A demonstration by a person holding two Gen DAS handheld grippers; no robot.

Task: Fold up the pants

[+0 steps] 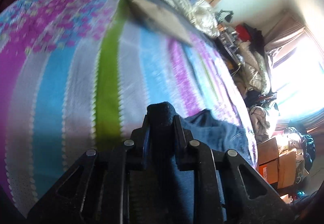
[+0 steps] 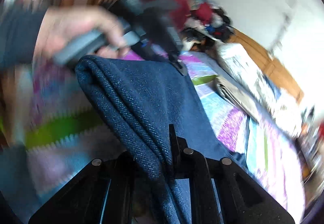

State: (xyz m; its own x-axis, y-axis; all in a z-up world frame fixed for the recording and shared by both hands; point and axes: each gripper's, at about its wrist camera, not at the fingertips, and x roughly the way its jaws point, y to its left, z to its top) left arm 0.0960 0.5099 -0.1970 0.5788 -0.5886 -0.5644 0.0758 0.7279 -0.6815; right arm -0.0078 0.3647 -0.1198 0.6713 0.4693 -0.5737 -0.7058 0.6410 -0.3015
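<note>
I judge I am mid-fold: the pants (image 2: 141, 98), dark blue denim, hang lifted above the striped bedspread (image 1: 66, 86), stretched between my two tools. My left gripper (image 1: 161, 116) has its fingers closed down to the thickness of a bunched wad of denim, which pokes up between the tips. My right gripper (image 2: 172, 143) is likewise clamped on a thick folded edge; in its view the person's hand (image 2: 75, 29) holds the other tool at the far corner of the cloth. Next, I think, both ends must travel together and lower evenly onto the bed, keeping the cloth taut so the layers do not slip.
</note>
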